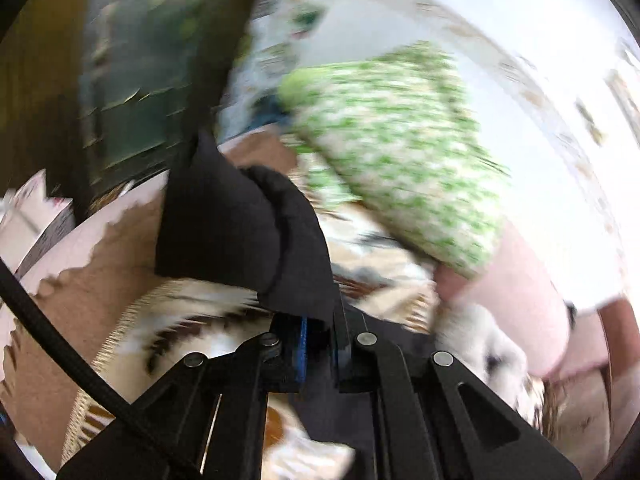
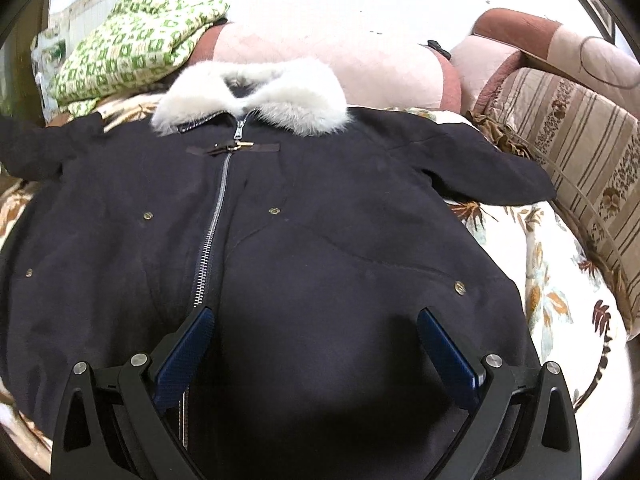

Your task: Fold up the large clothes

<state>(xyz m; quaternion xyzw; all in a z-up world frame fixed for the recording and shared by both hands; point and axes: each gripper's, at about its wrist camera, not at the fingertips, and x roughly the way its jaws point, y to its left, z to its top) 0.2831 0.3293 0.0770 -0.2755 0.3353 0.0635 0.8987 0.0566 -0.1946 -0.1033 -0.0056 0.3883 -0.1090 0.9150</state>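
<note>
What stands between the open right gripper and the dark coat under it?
Nothing visible. The right gripper hangs open directly over the coat, which lies flat and zipped on the floral cover; nothing lies on its front.

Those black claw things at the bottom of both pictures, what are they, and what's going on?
They are grabbers that a person holds, one in each hand, each with a camera looking along its fingers. In the left picture, the left claw is pinched shut on a piece of the dark coat; it's blurry because it is moving. In the right picture, the right claw is open above the same coat, which lies spread on a flowery bedspread. The coat has a fluffy collar. A green blanket sits behind.
</note>
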